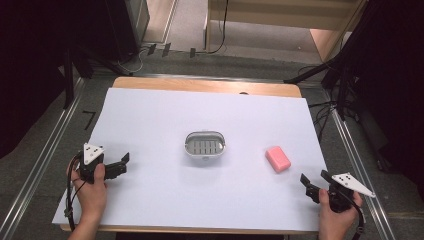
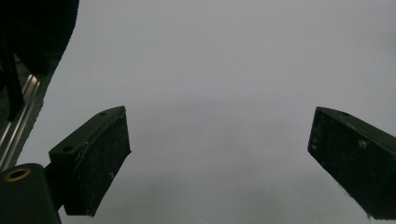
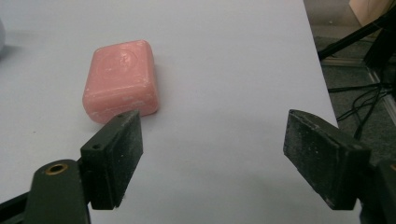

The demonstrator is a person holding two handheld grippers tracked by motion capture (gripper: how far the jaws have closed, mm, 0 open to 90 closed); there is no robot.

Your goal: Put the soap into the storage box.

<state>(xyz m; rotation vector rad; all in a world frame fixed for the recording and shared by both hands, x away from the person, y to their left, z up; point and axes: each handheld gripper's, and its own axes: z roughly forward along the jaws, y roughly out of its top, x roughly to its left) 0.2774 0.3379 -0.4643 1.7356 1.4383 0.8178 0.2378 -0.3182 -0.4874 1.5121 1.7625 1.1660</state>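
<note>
A pink bar of soap (image 1: pixel 278 159) lies on the white table cover, right of centre. A white oval soap dish (image 1: pixel 204 144) with a slotted grey insert sits in the middle. My right gripper (image 1: pixel 314 181) rests near the front right corner, open, a little short of the soap. In the right gripper view the soap (image 3: pixel 121 80) lies just beyond the left jaw, and the right gripper (image 3: pixel 212 149) holds nothing. My left gripper (image 1: pixel 122 163) sits near the front left edge, open. The left gripper (image 2: pixel 219 149) has bare white cover between its jaws.
The white sheet (image 1: pixel 165 200) covers most of the wooden table (image 1: pixel 200 85). Metal rails (image 1: pixel 40 160) run along both sides on the floor. Cables and dark stands (image 1: pixel 345 95) crowd the floor at the right and back.
</note>
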